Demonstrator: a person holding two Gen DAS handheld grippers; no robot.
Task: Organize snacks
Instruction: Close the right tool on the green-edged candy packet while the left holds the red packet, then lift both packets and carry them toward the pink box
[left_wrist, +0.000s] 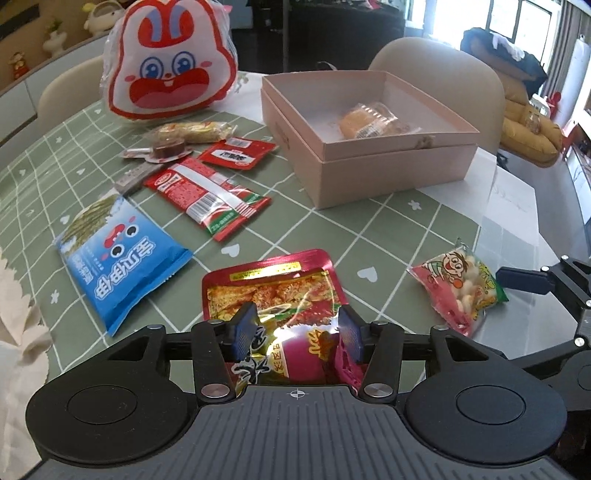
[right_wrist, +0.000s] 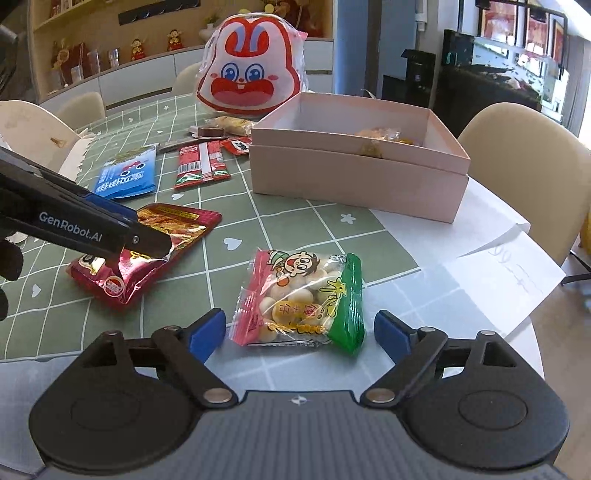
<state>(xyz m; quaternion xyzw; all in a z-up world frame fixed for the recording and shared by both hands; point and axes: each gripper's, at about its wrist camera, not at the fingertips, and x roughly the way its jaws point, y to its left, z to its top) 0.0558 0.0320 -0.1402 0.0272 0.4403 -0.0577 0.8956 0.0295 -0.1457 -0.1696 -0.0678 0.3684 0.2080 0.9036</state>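
Dining table (left_wrist: 332, 221) with green checked cloth was used as work surface. Pink box (left_wrist: 369, 155) was seen lidless at far side; only one wrapped bun (left_wrist: 373, 120) was stowed inside. Most snacks were left outside: blue pack (left_wrist: 118, 258), red sachet (left_wrist: 207, 192), small items near rabbit bag (left_wrist: 170, 59). Left gripper (left_wrist: 297, 330) was spread around red foil pack (left_wrist: 273, 288), pads not pressed. Right gripper (right_wrist: 299, 332) was held wide, straddling ball-biscuit pack (right_wrist: 303, 299), ungrasped. Task judged barely begun.

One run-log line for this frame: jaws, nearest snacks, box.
left gripper: jaws open astride red foil packet | right gripper: jaws open, biscuit-ball bag between | pink box: one wrapped snack
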